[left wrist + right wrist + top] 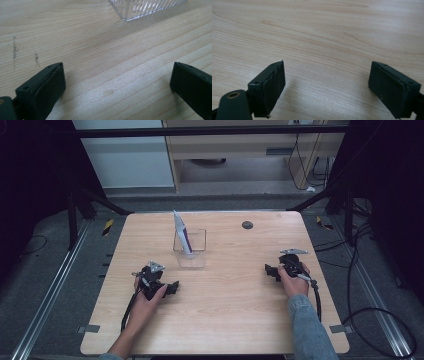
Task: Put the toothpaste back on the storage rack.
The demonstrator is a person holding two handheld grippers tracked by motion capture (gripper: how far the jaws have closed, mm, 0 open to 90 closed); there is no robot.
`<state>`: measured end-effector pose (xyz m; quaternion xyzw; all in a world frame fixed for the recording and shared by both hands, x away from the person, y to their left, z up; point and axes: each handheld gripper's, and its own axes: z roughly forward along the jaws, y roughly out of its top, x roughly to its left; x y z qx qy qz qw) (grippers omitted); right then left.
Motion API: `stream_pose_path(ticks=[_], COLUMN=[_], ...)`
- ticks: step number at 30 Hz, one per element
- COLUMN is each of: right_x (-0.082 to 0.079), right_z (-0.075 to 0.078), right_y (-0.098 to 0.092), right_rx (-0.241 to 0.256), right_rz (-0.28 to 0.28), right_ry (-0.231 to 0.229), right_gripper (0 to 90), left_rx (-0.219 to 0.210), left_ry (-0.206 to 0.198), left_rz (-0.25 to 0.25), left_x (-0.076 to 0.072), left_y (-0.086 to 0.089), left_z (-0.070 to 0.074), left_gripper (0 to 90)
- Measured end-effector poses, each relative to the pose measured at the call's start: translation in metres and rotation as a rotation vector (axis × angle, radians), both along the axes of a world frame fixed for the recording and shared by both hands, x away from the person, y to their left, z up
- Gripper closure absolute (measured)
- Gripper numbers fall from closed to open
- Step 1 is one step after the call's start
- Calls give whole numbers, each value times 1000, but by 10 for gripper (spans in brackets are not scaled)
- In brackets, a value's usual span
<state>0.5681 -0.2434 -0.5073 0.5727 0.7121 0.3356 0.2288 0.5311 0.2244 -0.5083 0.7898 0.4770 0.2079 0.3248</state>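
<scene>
A clear ribbed plastic box stands on the wooden table, with a white and purple tube leaning upright inside it. My left gripper rests on the table below and to the left of the box, held by a hand, its jaws wide apart and holding nothing. In the left gripper view the left gripper points at bare wood, and a corner of the box shows at the top. My right gripper lies at the right of the table, open over bare wood.
A small dark round disc is set in the table near the far edge. Black cables trail off both grippers toward the near edge. Dark frame legs and floor rails flank the table on both sides.
</scene>
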Motion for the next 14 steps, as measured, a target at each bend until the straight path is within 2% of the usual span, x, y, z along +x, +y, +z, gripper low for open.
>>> stream_pose_path(ticks=[4, 7, 9, 11, 14], right_x=[0, 0, 0, 0, 2], right_z=[-3, -3, -4, -4, -4], right_y=[4, 7, 8, 8, 11], right_rx=[-64, -66, -59, -65, -64], right_rz=[16, 60, 66, 64, 9], right_ry=[-19, -16, -9, -9, 7], right_gripper=[99, 75, 65, 52, 17], left_rx=[0, 0, 0, 0, 0], left_ry=[0, 0, -1, 0, 0], left_rz=[0, 0, 0, 0, 0], left_x=[0, 0, 0, 0, 0], left_y=[0, 0, 0, 0, 0], left_z=[0, 0, 0, 0, 0], left_gripper=[0, 0, 0, 0, 0])
